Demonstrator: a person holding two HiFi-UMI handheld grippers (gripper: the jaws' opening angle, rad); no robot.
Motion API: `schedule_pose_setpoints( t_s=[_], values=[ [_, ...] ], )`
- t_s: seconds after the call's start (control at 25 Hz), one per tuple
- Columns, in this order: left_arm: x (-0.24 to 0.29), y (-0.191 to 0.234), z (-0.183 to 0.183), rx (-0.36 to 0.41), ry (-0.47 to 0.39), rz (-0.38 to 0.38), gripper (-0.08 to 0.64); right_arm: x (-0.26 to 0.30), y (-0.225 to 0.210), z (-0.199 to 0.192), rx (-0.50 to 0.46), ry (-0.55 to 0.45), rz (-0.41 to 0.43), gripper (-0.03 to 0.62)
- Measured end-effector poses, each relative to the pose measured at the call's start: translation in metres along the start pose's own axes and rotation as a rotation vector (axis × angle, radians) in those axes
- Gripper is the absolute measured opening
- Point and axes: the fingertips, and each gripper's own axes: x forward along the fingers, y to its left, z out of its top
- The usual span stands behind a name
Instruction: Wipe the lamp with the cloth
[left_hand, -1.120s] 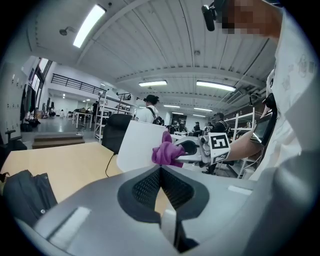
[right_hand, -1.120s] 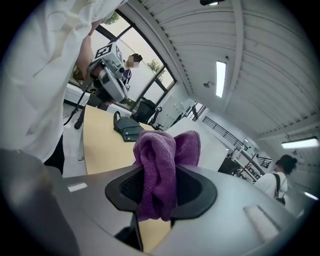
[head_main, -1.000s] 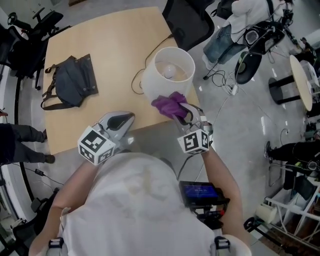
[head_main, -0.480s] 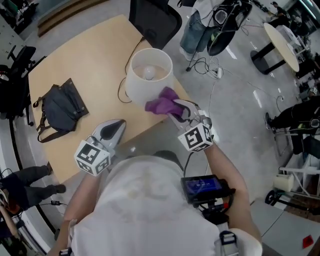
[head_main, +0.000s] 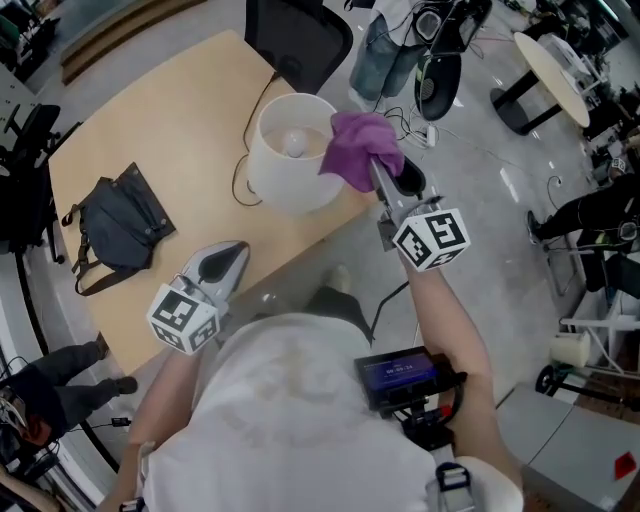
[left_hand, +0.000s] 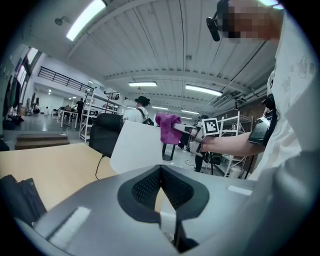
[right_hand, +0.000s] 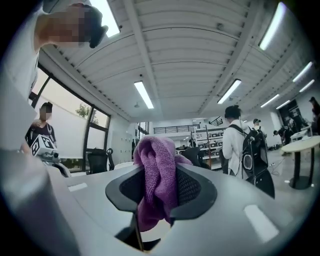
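Wooden table (head_main: 170, 110) bears white lamp (head_main: 275, 188); right gripper (head_main: 376, 170) clamps purple cloth (head_main: 355, 140).

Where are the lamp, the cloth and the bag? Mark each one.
Lamp (head_main: 285, 188): head view, on the shade's outer wall.
Cloth (head_main: 360, 148): head view, middle of the purple bunch.
Bag (head_main: 122, 225): head view, on its dark front flap.

Cloth (head_main: 360, 148): purple terry, nubbly looped pile.
Lamp (head_main: 278, 182) shade: white, matt, smooth; possibly fabric or paper.
Table (head_main: 170, 130): pale wood-look top, smooth, matt.
Bag (head_main: 120, 215): dark grey woven fabric, matt.
Floor (head_main: 480, 210): grey, glossy.
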Motion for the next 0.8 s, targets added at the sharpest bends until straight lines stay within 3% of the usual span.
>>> schedule_pose_setpoints(
  t_s=[0.2,0.52,0.8],
  values=[
    [-0.001,0.004,-0.005,-0.005,0.019,0.018,0.0,0.021,0.007,-0.04,0.07,0.065,0.035,0.146],
    [0.001,0.008,-0.001,0.005,0.02,0.037,0.0,0.02,0.005,-0.097,0.068,0.173,0.031,0.146],
    [0.016,0.001,0.004,0.002,0.026,0.011,0.0,0.007,-0.002,-0.162,0.113,0.371,-0.003,0.147]
  ],
)
